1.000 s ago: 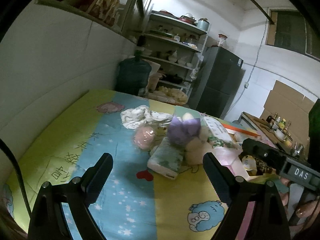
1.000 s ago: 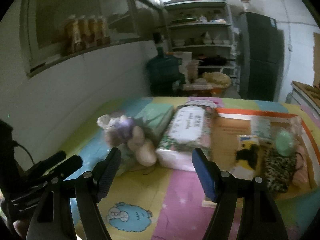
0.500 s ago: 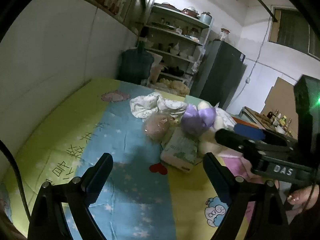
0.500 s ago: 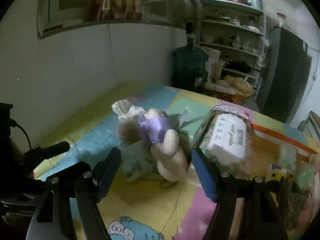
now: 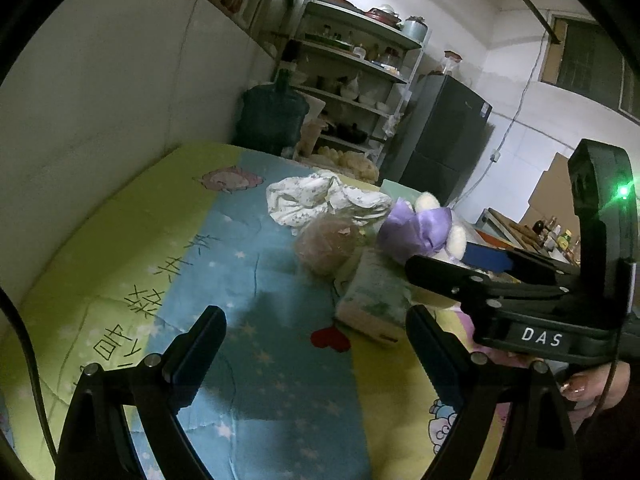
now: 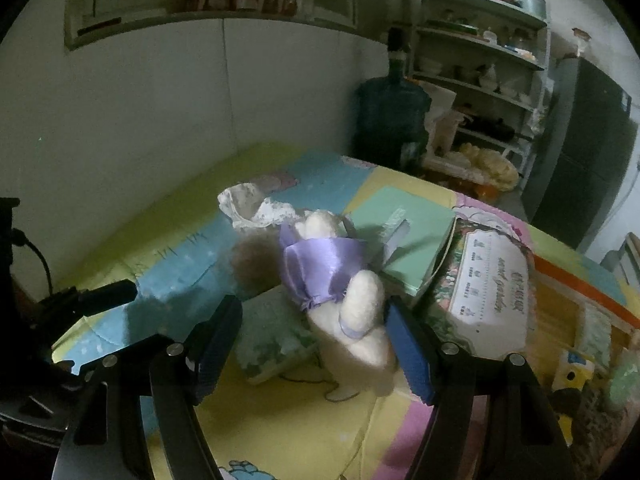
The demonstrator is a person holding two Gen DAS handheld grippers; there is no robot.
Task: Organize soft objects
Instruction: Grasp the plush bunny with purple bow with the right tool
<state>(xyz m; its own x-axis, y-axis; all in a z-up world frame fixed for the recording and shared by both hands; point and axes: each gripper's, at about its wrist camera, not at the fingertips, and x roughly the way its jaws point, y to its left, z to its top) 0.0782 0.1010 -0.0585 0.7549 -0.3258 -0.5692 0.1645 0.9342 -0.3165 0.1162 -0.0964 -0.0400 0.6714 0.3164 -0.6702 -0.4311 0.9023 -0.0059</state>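
Observation:
A cream plush toy in a purple satin dress (image 6: 340,280) lies on the cartoon mat, partly on a green floral tissue pack (image 6: 272,336). My right gripper (image 6: 316,344) is open, with its fingers on either side of the toy's lower end. In the left wrist view the toy (image 5: 420,228), a pink fluffy ball (image 5: 326,246), a crumpled white cloth (image 5: 320,200) and the tissue pack (image 5: 376,300) lie ahead. My left gripper (image 5: 316,344) is open and empty over the blue part of the mat, and the right gripper (image 5: 452,268) reaches in from the right.
A green box (image 6: 404,232) and a large floral tissue pack (image 6: 488,288) lie right of the toy, with an orange-rimmed tray of small items (image 6: 580,320) beyond. A white wall (image 5: 100,120) runs along the left. A water jug (image 5: 272,120), shelves and a fridge stand behind.
My right gripper has moved forward and left until its open fingers straddle the plush toy. My left gripper has drifted left and back, and the right gripper now fills its right side.

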